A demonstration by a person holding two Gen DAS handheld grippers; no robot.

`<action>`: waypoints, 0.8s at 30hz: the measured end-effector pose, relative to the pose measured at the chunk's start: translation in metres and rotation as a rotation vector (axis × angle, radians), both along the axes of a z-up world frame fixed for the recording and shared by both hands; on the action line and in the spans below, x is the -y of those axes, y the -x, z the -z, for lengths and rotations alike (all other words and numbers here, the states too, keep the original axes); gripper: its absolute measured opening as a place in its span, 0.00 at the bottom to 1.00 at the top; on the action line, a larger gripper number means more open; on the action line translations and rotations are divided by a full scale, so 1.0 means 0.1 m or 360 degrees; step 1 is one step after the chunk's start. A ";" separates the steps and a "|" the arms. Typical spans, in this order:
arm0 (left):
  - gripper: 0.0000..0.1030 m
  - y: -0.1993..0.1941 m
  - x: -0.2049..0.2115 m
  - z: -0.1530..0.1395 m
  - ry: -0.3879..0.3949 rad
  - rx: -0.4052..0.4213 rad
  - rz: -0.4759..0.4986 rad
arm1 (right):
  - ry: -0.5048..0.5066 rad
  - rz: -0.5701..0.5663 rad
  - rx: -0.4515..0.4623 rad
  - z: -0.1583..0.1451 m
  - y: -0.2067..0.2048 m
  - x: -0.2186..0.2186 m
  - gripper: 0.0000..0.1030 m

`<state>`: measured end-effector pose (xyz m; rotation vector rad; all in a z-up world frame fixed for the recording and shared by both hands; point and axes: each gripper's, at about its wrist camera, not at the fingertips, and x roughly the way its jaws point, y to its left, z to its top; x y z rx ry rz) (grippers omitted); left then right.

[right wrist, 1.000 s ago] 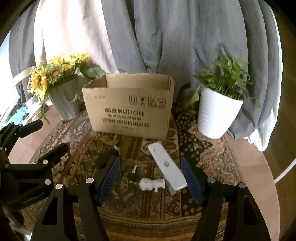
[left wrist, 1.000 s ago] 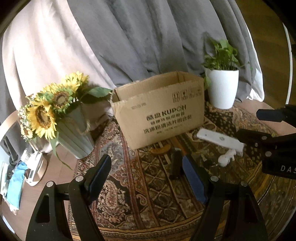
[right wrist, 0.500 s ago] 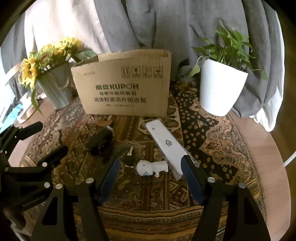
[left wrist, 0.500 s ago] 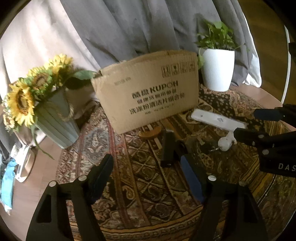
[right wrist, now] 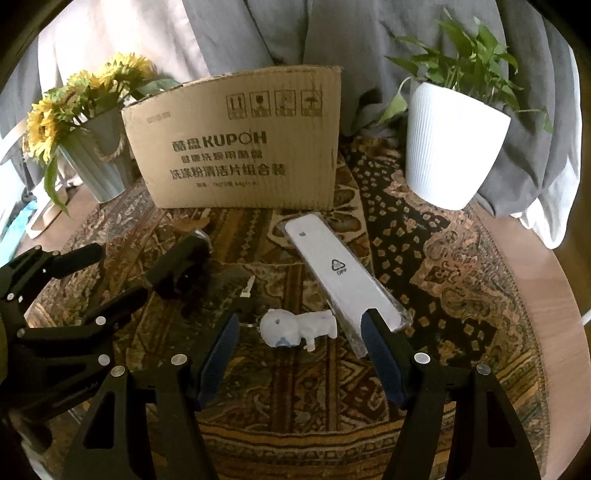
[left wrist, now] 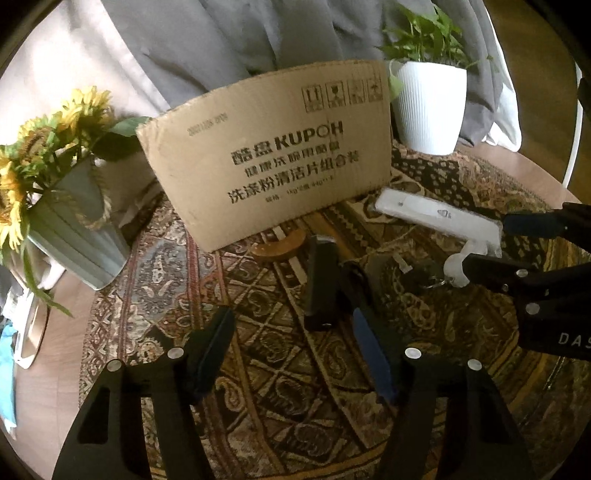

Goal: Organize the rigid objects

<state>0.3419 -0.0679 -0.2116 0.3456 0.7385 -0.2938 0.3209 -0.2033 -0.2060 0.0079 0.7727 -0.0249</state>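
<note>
Nearest the right wrist camera, the right gripper (right wrist: 298,326) is hanging with its fingers spread wide and grasping nothing, low over the patterned rug (right wrist: 443,266). A small white figurine keychain (right wrist: 295,328) is lying on its side between the two fingers, touching neither. The right fingertip (right wrist: 369,325) is overlapping the near end of a long white packet in clear wrap (right wrist: 343,273), which is lying flat and running away toward the box.

The left gripper (left wrist: 291,326) is likewise hanging released, its fingers apart above the rug. A black rectangular object (left wrist: 320,280) is lying just beyond them, closer to the blue-padded right finger (left wrist: 373,354); whether it is touching that finger cannot be told. A little farther, a curved brown wooden piece (left wrist: 279,248) is sitting on the rug just in front of the box.

Behind these, the cardboard box (right wrist: 240,144) printed KUPOH is standing upright. To its left, sunflowers in a pale ribbed vase (right wrist: 99,162) are standing; to its right, a green plant in a white ribbed pot (right wrist: 450,147). Grey and white curtains (right wrist: 258,33) are hanging at the back.
</note>
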 end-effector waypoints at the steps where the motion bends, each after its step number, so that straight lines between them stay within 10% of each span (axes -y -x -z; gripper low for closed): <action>1: 0.63 -0.01 0.01 0.02 -0.0001 -0.0009 0.0004 | -0.0001 0.0002 -0.0006 0.02 -0.01 0.01 0.68; 24: 0.36 -0.27 0.13 0.23 0.0023 -0.0138 0.0083 | -0.0053 -0.0033 -0.0087 0.20 -0.20 0.05 0.60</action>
